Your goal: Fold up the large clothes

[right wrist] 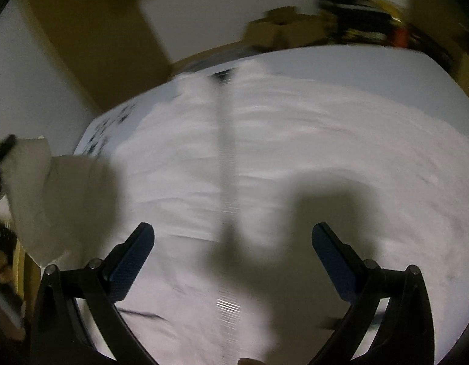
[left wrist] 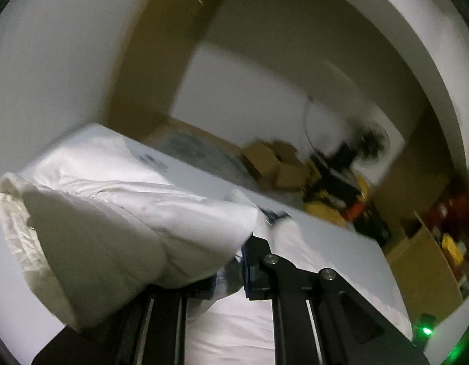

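Observation:
A large white garment [right wrist: 295,152] lies spread over the white table [right wrist: 356,64], with a zipper line [right wrist: 226,152] running down its middle. My left gripper [left wrist: 234,273] is shut on a fold of this garment [left wrist: 128,219] and holds it lifted above the table. That lifted part also shows in the right wrist view [right wrist: 52,188] at the left edge. My right gripper [right wrist: 231,261] is open and empty, hovering just above the near part of the garment, its blue pads [right wrist: 131,261] wide apart.
Cardboard boxes [left wrist: 277,164] and dark and yellow clutter [left wrist: 340,188] stand beyond the table's far edge. An open cardboard box [left wrist: 422,261] sits at the right. White walls and a tan door frame [left wrist: 137,60] lie behind. The frames are motion-blurred.

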Demonstrator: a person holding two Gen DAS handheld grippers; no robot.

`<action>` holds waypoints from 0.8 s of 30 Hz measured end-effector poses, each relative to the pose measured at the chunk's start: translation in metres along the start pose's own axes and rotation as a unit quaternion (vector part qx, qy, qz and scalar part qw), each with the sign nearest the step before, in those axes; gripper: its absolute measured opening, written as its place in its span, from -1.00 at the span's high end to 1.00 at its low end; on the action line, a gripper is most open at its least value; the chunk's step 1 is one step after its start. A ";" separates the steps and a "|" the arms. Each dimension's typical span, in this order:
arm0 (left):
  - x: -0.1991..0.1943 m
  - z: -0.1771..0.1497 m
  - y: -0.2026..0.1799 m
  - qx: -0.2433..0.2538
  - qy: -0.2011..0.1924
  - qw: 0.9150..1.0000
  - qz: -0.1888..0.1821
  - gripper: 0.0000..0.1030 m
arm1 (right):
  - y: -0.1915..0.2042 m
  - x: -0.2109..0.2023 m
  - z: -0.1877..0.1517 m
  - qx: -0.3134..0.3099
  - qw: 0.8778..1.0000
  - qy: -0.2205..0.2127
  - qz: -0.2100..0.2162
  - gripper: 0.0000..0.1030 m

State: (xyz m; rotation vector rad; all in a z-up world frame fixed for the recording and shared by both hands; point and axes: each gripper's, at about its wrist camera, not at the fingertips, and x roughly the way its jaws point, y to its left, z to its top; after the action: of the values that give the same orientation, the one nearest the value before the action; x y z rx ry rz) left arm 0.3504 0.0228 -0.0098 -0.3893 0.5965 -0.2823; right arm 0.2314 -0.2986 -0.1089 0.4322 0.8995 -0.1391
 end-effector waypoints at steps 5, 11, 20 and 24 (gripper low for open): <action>0.070 -0.077 -0.079 0.066 0.089 0.994 -0.006 0.74 | -0.079 -0.030 -0.021 0.062 0.998 -0.009 -0.008 -1.00; 0.128 -0.177 -0.095 0.129 0.216 0.967 0.033 0.71 | -0.108 -0.032 -0.033 0.086 0.996 -0.017 -0.002 -1.00; 0.069 -0.200 -0.096 0.145 0.195 0.964 -0.106 -0.99 | -0.079 -0.047 -0.028 0.042 0.998 -0.040 0.038 -1.00; 0.005 -0.182 -0.061 0.098 0.183 0.971 -0.114 -0.99 | -0.049 -0.058 -0.019 0.012 0.997 -0.061 0.041 -1.00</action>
State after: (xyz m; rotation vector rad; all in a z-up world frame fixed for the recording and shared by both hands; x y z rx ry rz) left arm 0.2381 -0.0830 -0.1239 -0.2139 0.8796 -0.6381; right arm 0.1675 -0.3385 -0.0889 0.4764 0.7598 -0.1001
